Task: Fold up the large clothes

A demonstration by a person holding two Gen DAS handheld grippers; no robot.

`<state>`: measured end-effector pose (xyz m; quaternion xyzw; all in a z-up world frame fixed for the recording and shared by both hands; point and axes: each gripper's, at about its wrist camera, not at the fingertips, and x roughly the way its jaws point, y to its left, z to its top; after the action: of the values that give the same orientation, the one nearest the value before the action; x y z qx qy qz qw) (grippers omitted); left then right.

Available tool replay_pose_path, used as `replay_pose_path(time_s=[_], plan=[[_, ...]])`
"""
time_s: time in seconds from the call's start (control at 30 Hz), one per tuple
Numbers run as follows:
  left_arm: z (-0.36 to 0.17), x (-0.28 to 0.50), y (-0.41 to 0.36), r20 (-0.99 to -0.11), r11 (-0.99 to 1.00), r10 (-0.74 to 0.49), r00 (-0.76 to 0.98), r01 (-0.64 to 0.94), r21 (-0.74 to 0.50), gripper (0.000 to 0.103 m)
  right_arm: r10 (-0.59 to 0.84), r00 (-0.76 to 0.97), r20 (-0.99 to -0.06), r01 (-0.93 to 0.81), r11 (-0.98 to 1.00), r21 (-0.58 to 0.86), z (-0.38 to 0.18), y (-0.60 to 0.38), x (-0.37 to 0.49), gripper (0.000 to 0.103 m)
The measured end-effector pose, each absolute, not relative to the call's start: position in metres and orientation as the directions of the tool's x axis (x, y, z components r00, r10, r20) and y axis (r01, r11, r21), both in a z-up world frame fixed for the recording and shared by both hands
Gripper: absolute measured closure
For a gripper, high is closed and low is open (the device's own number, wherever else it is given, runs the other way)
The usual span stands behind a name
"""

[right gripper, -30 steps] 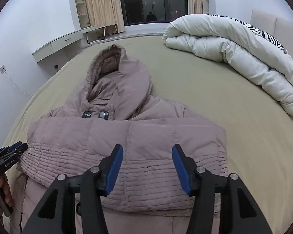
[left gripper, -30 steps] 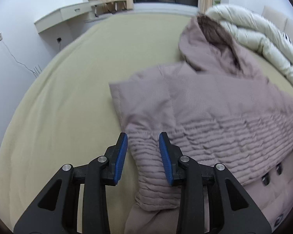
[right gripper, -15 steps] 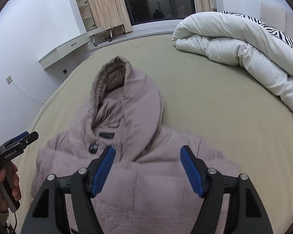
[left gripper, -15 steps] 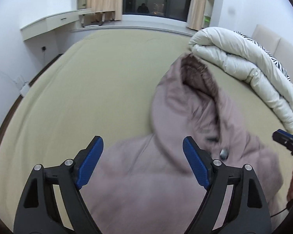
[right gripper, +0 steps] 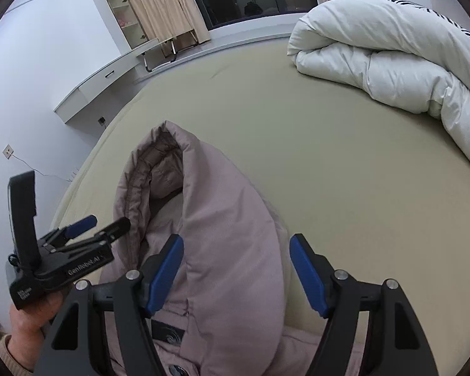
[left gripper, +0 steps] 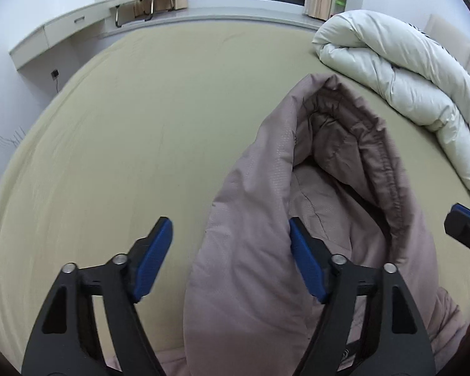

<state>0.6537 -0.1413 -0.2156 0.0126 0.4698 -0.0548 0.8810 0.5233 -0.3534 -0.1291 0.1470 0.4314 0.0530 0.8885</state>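
A mauve padded hooded jacket (left gripper: 250,250) lies on the bed, hood pointing away from me; it also shows in the right wrist view (right gripper: 228,250). My left gripper (left gripper: 230,250) is open and empty, its jaws straddling the hood's left side. My right gripper (right gripper: 236,263) is open and empty over the hood's right side. The left gripper also shows in the right wrist view (right gripper: 100,225), at the hood's left edge. A tip of the right gripper (left gripper: 463,228) shows at the right edge of the left wrist view.
The bed (left gripper: 125,131) has a beige sheet. A rolled white duvet (left gripper: 401,78) lies at the far right; it also shows in the right wrist view (right gripper: 391,56). A white wall shelf (right gripper: 103,84), a window and curtains stand beyond the bed.
Both grippers have moved forward from the jacket's folded body up to the hood. The left jaws have opened wide.
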Motion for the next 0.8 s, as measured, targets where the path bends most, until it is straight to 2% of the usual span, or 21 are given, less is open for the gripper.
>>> replay_pose_path(time_s=[0.1,0.13,0.2,0.27,0.33,0.4,0.43,0.5,0.6,0.8], plan=[[-0.225,0.659,-0.137,-0.822,0.992,-0.091,0.562,0.121,-0.028,0.035,0.233,0.620,-0.749,0.002,0.954,0.299,-0.131,-0.338,0.544,0.030],[-0.226,0.661,-0.136,-0.821,0.991,-0.104,0.561,0.125,-0.040,0.041,0.235,0.610,-0.757,-0.003,0.956,0.294,-0.134,-0.333,0.550,0.030],[-0.229,0.664,-0.136,-0.818,0.990,-0.114,0.563,0.130,-0.049,0.044,0.233,0.591,-0.772,-0.002,0.958,0.287,-0.142,-0.325,0.565,0.030],[-0.231,0.667,-0.140,-0.822,0.988,-0.117,0.557,0.148,-0.040,0.054,0.194,0.571,-0.798,-0.004,0.972,0.233,-0.149,-0.314,0.574,0.030],[-0.235,0.670,-0.150,-0.826,0.986,-0.117,0.551,0.162,-0.031,0.068,0.122,0.540,-0.833,0.003,0.989,0.147,-0.157,-0.304,0.582,0.038],[-0.235,0.667,-0.155,-0.825,0.986,-0.118,0.552,0.163,-0.032,0.074,0.078,0.523,-0.849,0.021,0.994,0.104,-0.163,-0.304,0.588,0.057],[-0.234,0.666,-0.156,-0.824,0.986,-0.121,0.553,0.164,-0.035,0.083,0.079,0.523,-0.849,0.032,0.993,0.112,-0.163,-0.307,0.588,0.062],[-0.230,0.659,-0.158,-0.821,0.986,-0.122,0.558,0.165,-0.034,0.091,0.092,0.531,-0.842,0.037,0.991,0.132,-0.160,-0.313,0.583,0.084],[-0.212,0.633,-0.145,-0.797,0.987,-0.130,0.591,0.153,-0.047,0.095,0.083,0.567,-0.819,0.025,0.993,0.118,-0.150,-0.317,0.566,0.090],[-0.161,0.569,-0.133,-0.722,0.983,-0.152,0.675,0.180,-0.039,0.096,0.139,0.680,-0.720,0.018,0.978,0.206,-0.104,-0.335,0.505,0.091]])
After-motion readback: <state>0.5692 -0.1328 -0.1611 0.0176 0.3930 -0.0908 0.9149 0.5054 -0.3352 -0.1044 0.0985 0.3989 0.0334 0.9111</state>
